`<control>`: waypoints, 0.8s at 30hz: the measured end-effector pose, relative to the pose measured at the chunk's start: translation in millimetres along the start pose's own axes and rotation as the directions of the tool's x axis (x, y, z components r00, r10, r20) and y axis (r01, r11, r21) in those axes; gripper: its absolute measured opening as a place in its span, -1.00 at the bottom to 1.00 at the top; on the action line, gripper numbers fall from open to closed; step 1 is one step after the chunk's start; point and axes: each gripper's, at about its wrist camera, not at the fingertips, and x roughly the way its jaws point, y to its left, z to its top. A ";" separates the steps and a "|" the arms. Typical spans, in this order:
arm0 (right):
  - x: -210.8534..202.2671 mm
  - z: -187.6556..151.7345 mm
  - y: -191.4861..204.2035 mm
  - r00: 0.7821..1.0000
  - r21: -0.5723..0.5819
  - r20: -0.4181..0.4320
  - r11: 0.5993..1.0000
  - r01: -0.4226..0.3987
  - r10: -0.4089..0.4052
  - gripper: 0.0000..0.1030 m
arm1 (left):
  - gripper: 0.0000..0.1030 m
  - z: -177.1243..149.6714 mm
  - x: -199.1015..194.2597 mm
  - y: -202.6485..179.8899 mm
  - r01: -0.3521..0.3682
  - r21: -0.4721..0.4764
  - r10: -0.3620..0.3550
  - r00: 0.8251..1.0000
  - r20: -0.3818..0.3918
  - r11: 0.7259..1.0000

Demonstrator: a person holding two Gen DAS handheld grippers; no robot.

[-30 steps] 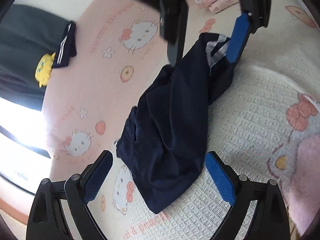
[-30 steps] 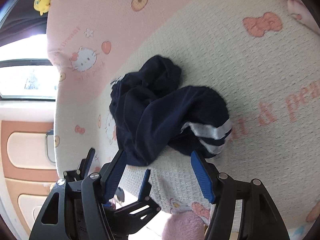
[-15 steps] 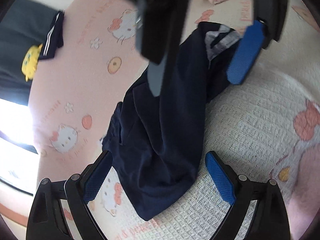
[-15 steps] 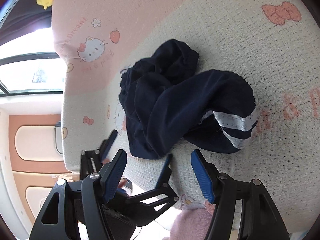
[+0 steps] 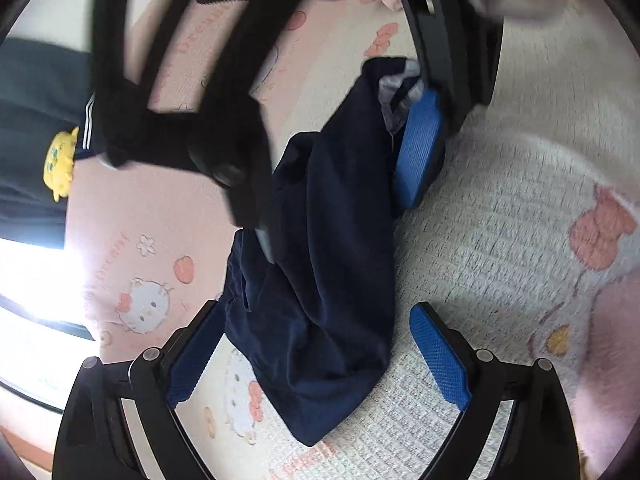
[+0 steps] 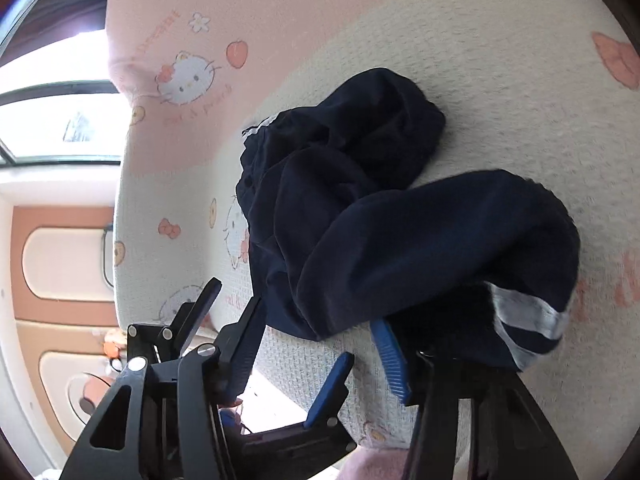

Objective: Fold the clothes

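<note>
The navy garment [image 5: 332, 280] lies crumpled on the bed [image 5: 500, 240], its length running straight ahead from between the wide-open, empty left tongs [image 5: 316, 356]. Its striped far end [image 6: 528, 320] sits at the right tongs [image 6: 320, 344], which are nearer that end, gaping and gripping nothing that shows.

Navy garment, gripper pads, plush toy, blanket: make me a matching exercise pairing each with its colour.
Things:
1. garment
2. pads of the left gripper
3. plush toy
4. blanket

Colours:
A. yellow
B. cream and pink with cat prints
C. dark navy with pale stripes at one end
D. bright blue

Pairs: 1-C, 2-D, 3-A, 4-B
</note>
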 end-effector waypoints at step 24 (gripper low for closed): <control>-37.2 19.9 -6.1 0.988 -0.012 0.133 0.997 -0.078 0.079 -0.75 | 0.56 10.9 8.5 -18.2 -0.077 -0.054 0.073 0.995 -0.071 0.996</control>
